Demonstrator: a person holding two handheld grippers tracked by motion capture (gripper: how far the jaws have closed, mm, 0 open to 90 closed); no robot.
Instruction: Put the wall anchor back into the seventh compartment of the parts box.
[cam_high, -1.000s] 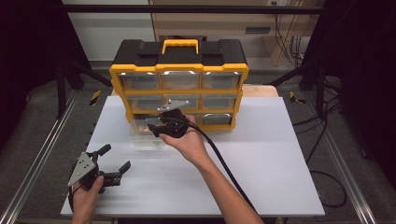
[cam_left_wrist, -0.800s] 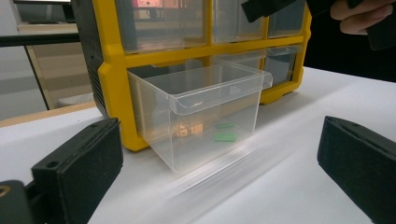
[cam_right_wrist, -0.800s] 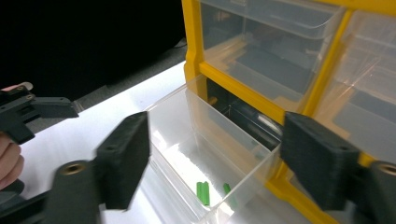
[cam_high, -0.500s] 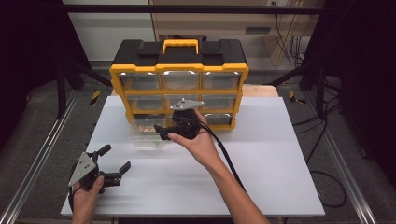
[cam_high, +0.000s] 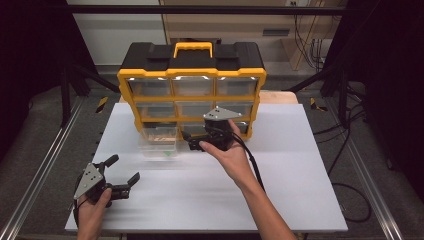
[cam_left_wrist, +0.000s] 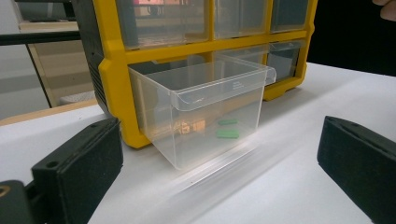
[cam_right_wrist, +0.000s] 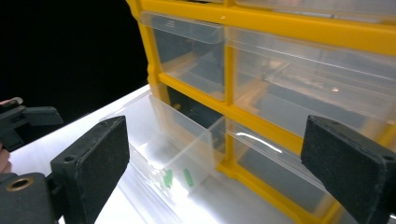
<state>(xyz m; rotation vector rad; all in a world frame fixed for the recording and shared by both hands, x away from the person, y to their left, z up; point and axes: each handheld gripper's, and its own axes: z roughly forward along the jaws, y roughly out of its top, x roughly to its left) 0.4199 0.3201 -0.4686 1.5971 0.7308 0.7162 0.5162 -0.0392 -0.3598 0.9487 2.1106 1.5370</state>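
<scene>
At our white bench (cam_high: 300, 165), the yellow-and-black organiser cabinet (cam_high: 192, 75) stands at the far side, its clear drawers in three rows. We have the bottom-left drawer (cam_high: 158, 142) pulled most of the way out, its base on the bench top and its back end at the cabinet's frame; inside lie two small green pieces (cam_left_wrist: 227, 128) (their exact kind is too small to tell). Our right gripper (cam_high: 192, 141) hovers just beside that drawer, in front of the bottom row, jaws spread wide and grasping nothing. Our left gripper (cam_high: 122, 172) rests low at the near left corner of the bench, well apart from the drawer, jaws likewise released and empty
</scene>
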